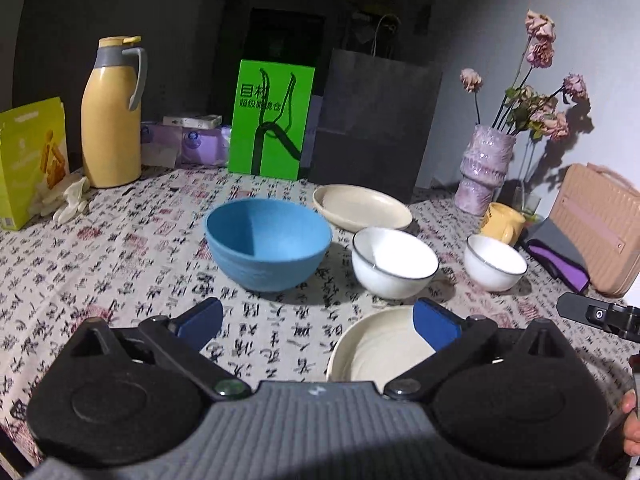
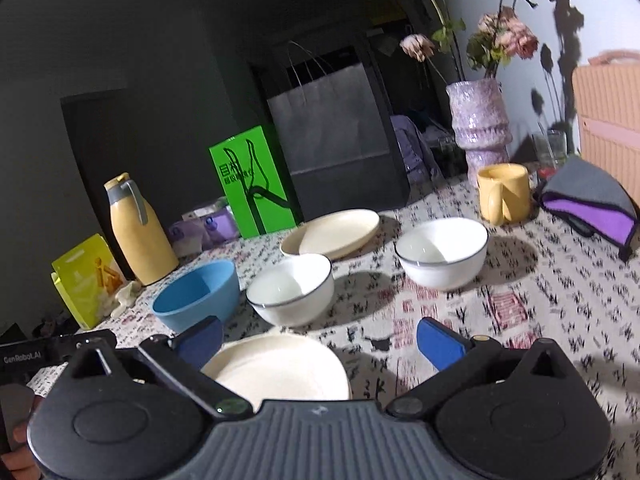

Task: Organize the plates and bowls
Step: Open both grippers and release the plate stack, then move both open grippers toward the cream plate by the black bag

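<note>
Both grippers, left gripper [image 1: 318, 322] and right gripper [image 2: 320, 340], hover with fingers spread and empty, nearest plate [image 2: 280, 368] just below them, likely first to grab.

Blue bowl [image 1: 268, 244], two white bowls [image 1: 394, 262] [image 1: 495, 262], two cream plates [image 1: 362, 207] [image 1: 380, 350], all upright, apart

A table under a cloth printed with calligraphy [image 1: 120, 264] carries a blue bowl [image 1: 268, 244], two white bowls [image 1: 394, 262] [image 1: 495, 263], two cream plates [image 1: 362, 207] [image 1: 376, 350], a yellow mug [image 1: 503, 222], a yellow jug [image 1: 112, 116], a purple vase [image 1: 484, 168], a green box [image 1: 270, 120], a dark paper bag [image 1: 376, 124], and what may be gloves [image 1: 72, 200].
</note>
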A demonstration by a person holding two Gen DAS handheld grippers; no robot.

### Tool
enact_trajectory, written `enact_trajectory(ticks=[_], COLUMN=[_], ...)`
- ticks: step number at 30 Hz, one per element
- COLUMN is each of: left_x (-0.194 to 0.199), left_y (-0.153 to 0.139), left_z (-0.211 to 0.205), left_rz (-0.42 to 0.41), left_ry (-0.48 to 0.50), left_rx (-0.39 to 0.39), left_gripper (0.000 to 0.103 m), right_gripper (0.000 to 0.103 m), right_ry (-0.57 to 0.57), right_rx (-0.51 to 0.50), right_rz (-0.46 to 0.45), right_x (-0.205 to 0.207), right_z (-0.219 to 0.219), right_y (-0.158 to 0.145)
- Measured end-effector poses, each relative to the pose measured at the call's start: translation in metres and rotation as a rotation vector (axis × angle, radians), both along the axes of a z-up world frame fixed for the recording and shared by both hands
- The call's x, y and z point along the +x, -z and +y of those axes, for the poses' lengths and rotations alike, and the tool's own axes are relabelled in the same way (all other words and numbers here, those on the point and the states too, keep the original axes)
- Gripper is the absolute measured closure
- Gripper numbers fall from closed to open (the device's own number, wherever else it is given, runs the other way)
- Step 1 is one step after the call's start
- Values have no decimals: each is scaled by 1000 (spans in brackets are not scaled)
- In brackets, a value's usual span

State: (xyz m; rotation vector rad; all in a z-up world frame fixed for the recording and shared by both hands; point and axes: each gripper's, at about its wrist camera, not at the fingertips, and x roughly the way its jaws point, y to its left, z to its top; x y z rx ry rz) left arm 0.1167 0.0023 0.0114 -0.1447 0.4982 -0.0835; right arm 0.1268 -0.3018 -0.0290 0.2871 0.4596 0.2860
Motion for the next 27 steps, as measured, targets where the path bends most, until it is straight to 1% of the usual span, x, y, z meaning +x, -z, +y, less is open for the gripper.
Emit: enact_trajectory(ticks=[6, 14, 19, 23, 27], left_x=[8, 30, 46, 60, 76], left_y=[-20, -30, -37, -43, -48], left_z=[-2, -3, -3, -3, -5], left_rz=[-6, 12, 19, 15, 31], left_ry=[20, 27, 37, 56, 53], left_rx=[-24, -55, -98, -143, -153], left_gripper=[0, 0, 0, 0, 0], right_gripper=[0, 0, 0, 0, 0], right_ry=[-17, -42, -25, -3, 31], right_rx=[4, -16, -19, -5, -13], right_rz=[-22, -45, -47, -26, -6], right_x=[14, 42, 59, 73, 85], right_z=[-2, 3, 9, 11, 13], right_y=[-26, -54, -62, -63, -66])
